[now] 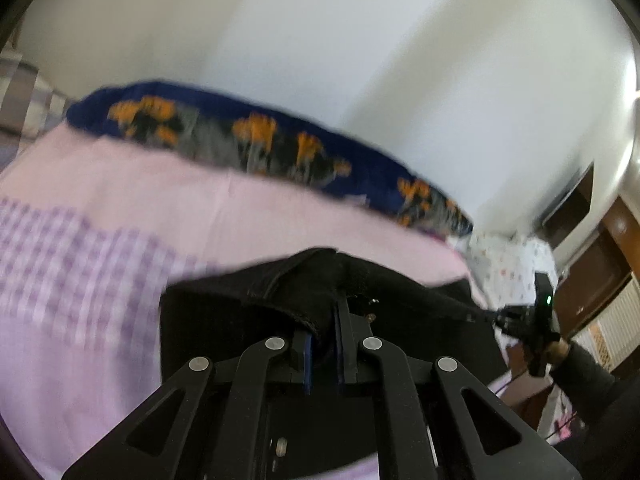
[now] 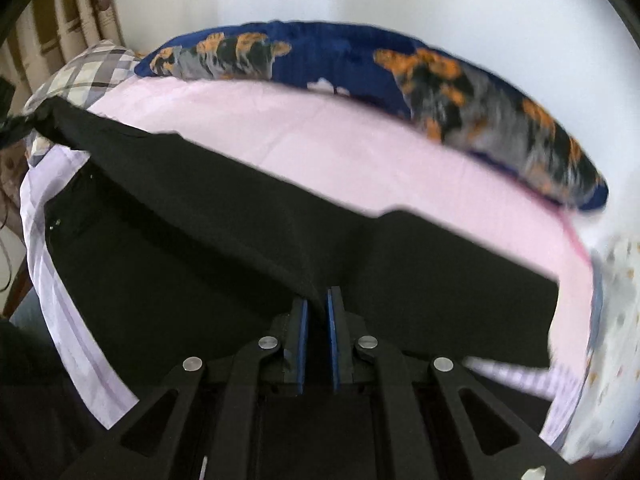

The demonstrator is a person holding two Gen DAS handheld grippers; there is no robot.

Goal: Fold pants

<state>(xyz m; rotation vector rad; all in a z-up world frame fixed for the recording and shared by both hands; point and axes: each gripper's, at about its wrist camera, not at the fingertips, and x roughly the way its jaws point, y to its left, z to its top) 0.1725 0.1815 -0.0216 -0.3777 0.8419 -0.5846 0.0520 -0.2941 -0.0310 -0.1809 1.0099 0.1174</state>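
Observation:
Black pants (image 2: 208,240) lie on a pink bed sheet (image 2: 360,140) and are lifted at one edge. My right gripper (image 2: 318,300) is shut on a fold of the pants cloth, which rises taut to the upper left. My left gripper (image 1: 324,320) is shut on a bunched edge of the pants (image 1: 280,292), held above the bed. In the left wrist view the right gripper (image 1: 524,320) shows at the far right, pulling the same cloth edge tight. The rest of the pants (image 1: 208,340) hangs below the fingers.
A blue blanket with orange and grey print (image 1: 256,140) lies along the far side of the bed, also in the right wrist view (image 2: 460,92). A plaid pillow (image 2: 92,68) sits at the left. A white wall (image 1: 360,40) is behind. Wooden furniture (image 1: 592,264) stands at right.

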